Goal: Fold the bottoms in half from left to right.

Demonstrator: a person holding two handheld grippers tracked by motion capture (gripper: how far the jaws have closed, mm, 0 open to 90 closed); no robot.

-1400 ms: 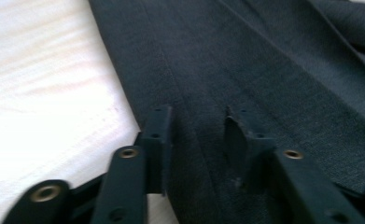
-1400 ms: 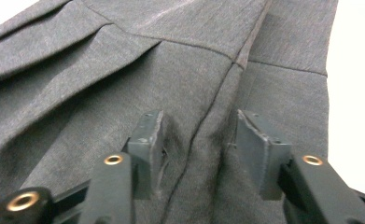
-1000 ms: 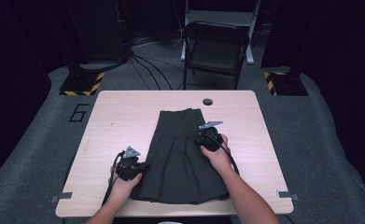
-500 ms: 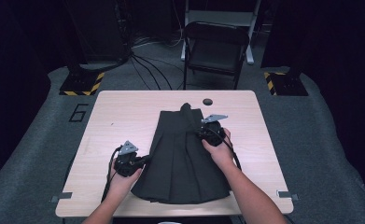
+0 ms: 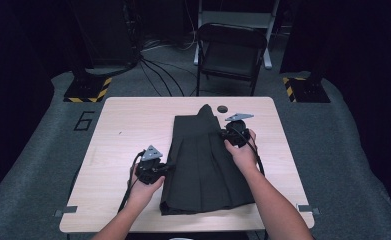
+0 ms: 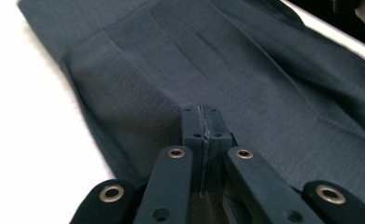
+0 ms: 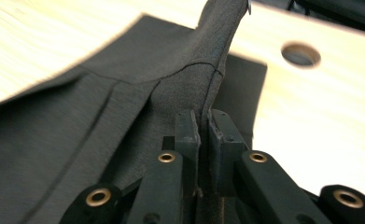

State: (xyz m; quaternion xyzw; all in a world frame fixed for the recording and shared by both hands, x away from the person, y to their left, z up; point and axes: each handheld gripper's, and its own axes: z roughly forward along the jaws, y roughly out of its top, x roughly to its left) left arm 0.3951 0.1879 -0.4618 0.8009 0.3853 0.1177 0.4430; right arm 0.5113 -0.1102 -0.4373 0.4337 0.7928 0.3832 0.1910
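Note:
A dark pleated skirt (image 5: 203, 165) lies lengthwise on the wooden table (image 5: 128, 125). My left gripper (image 5: 169, 167) is at its left edge, shut on a fold of the fabric (image 6: 245, 60); in the left gripper view the jaws (image 6: 202, 112) are pressed together with cloth caught between them. My right gripper (image 5: 222, 134) is at the skirt's far right side, shut on the cloth near the waistband. In the right gripper view the pinched fabric (image 7: 101, 93) rises in a ridge from the jaws (image 7: 203, 116). The skirt's far end stands up in a peak.
A small dark round spot (image 5: 222, 108) sits on the table just beyond the skirt, also seen in the right gripper view as a dark spot (image 7: 301, 54). A folding chair (image 5: 230, 50) stands behind the table. Bare tabletop lies left of the skirt.
Both hands have risen a little, pulling the fabric up. The skirt's far end has gone from flat to a raised peak. The left gripper has shifted slightly toward the far side.

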